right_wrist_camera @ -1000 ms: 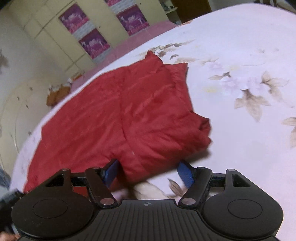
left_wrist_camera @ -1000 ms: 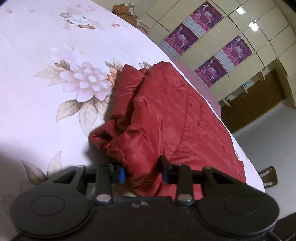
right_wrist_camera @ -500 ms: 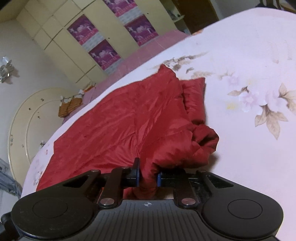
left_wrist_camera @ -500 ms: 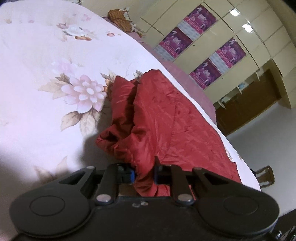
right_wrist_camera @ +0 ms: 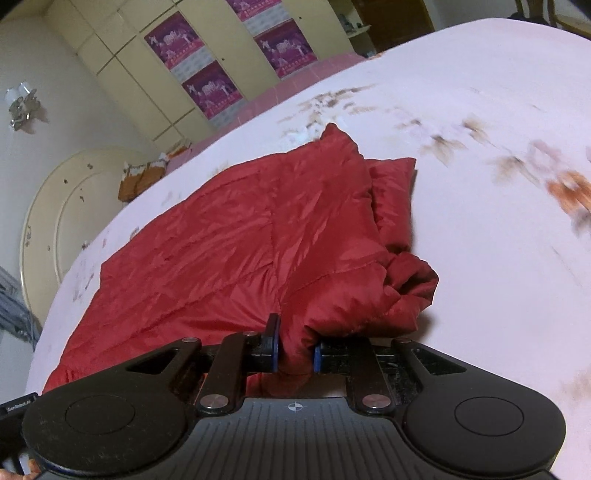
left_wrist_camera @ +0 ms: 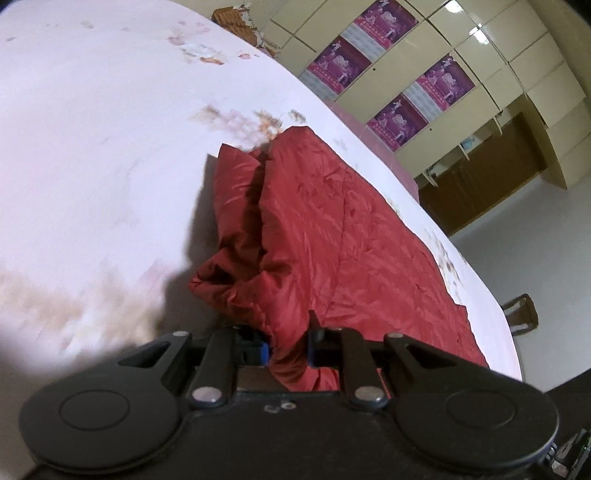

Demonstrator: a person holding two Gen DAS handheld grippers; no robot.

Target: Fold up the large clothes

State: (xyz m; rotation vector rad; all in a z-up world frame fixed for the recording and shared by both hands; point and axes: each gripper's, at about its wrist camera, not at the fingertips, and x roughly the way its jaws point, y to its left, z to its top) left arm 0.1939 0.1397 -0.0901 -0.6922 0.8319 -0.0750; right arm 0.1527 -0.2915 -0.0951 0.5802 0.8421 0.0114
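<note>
Pale pink cotton printed with brown-leaved flowers covers the bed [left_wrist_camera: 110, 166], which fills most of both views and is blurred across its pattern. Beyond its far edge a wall of glossy cream wardrobe doors [left_wrist_camera: 461, 74] is seen, with purple posters [left_wrist_camera: 384, 16] set into several panels; in the right wrist view a rounded cream headboard [right_wrist_camera: 40, 221] is shown at the left, and a dark wooden chair [left_wrist_camera: 521, 314] is partly visible past the bed's edge in the left wrist view. On the sheet lies the red quilted jacket [left_wrist_camera: 351, 240], made of shiny, finely creased fabric stitched in wide panels; it is spread flat over most of its length, while the near end is gathered into a rumpled, puffy bunch and raised off the sheet, a shadow being cast beneath it. Much of the near bedding is hidden by the black gripper bodies. A fold of the jacket's near edge is pinched in the left gripper [left_wrist_camera: 289, 349], whose blue-padded jaws are nearly closed on the cloth. A second bunch of the same edge is clamped in the right gripper [right_wrist_camera: 296, 354] in the same manner. A second earlier, both sets of jaws stood apart around the cloth, which lay lower on the sheet; since then they have been closed and the held edge has been lifted and carried across the bed.
</note>
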